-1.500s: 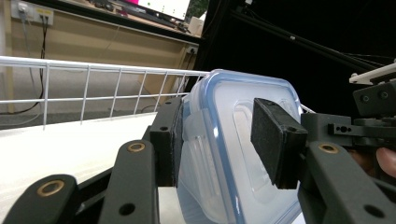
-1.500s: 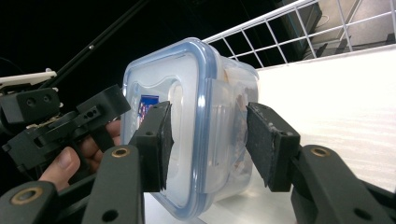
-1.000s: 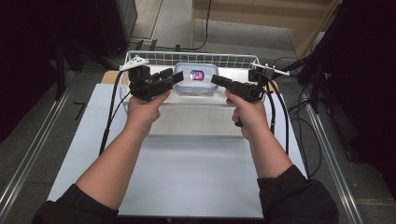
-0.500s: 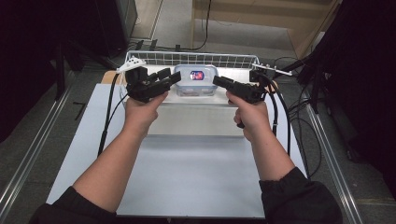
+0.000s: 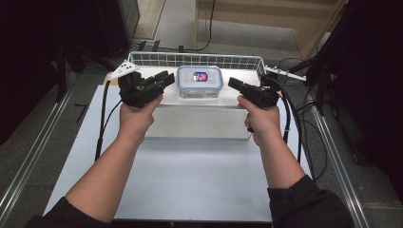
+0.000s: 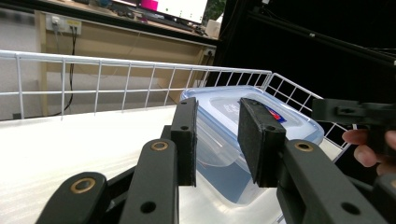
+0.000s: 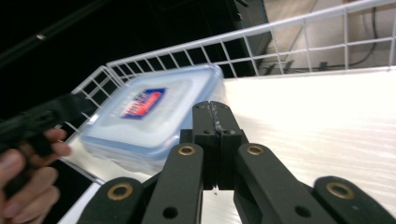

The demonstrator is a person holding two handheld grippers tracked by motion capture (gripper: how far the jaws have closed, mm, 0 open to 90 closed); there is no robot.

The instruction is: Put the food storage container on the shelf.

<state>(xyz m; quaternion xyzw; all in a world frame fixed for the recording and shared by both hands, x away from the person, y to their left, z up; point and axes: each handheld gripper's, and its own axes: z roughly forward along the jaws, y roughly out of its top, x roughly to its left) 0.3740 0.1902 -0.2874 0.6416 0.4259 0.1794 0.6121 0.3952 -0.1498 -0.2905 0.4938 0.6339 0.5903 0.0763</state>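
The left gripper's (image 6: 217, 140) fingers are being narrowed on nothing, while the right gripper's (image 7: 215, 122) are being pressed together empty; between them, the lidded container (image 5: 199, 80) is being flanked inside the wire basket (image 5: 195, 59), its label blurred.

- High view looks from above the person's side, forward and down, taking in the whole table (image 5: 190, 190) with the wire basket (image 5: 199, 59) at its far edge; both forearms come up from the bottom.
- Left gripper view rides low on the left gripper (image 6: 217, 135), close in, looking across at the clear lidded box (image 6: 289, 128) and the basket's far mesh.
- Right gripper view sits on the right gripper (image 7: 215, 144), looking the opposite way across that box (label now plain to see).
- All three views share the box; each gripper view also catches the other hand at its edge.
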